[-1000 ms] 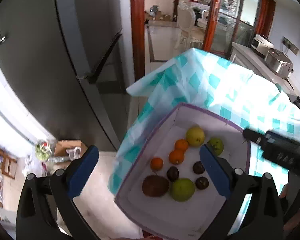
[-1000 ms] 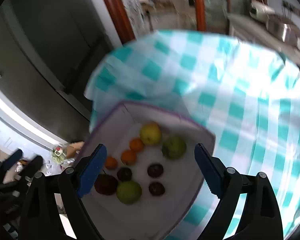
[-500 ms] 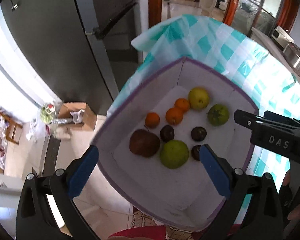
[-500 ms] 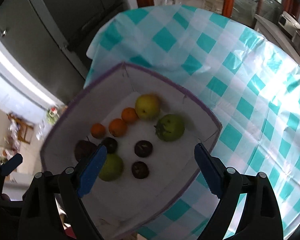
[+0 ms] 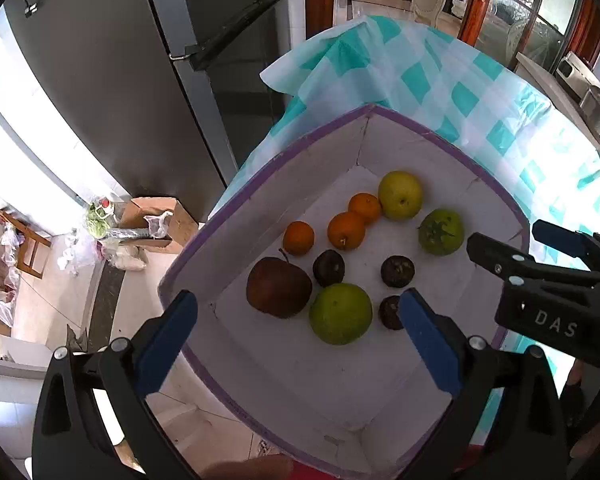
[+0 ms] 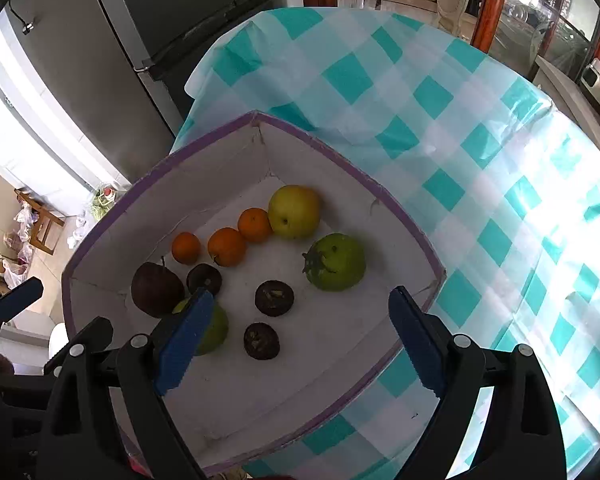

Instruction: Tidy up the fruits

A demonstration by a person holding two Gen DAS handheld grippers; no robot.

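A white box with a purple rim (image 5: 260, 184) (image 6: 404, 220) sits at the table's corner and holds several fruits. Among them are a dark red apple (image 5: 278, 286) (image 6: 156, 288), a green round fruit (image 5: 340, 314) (image 6: 216, 328), a yellow pear (image 5: 400, 195) (image 6: 294, 211), a green persimmon (image 5: 440, 232) (image 6: 334, 262), three oranges (image 5: 346, 230) (image 6: 227, 247) and three dark passion fruits (image 5: 397, 271) (image 6: 274, 298). My left gripper (image 5: 296, 348) is open and empty above the box's near left side. My right gripper (image 6: 300, 340) is open and empty above the box's near right side, and it shows in the left wrist view (image 5: 540, 256).
The table wears a teal and white checked cloth (image 6: 460, 140) (image 5: 440, 80). A grey fridge (image 5: 120, 80) (image 6: 140, 40) stands to the left of the table. A cardboard box and bags (image 5: 148, 220) lie on the floor beside it. A doorway and a counter with appliances lie beyond.
Both grippers have moved closer over the box, so the fruits look larger. Both stay open. The fruits have not moved.
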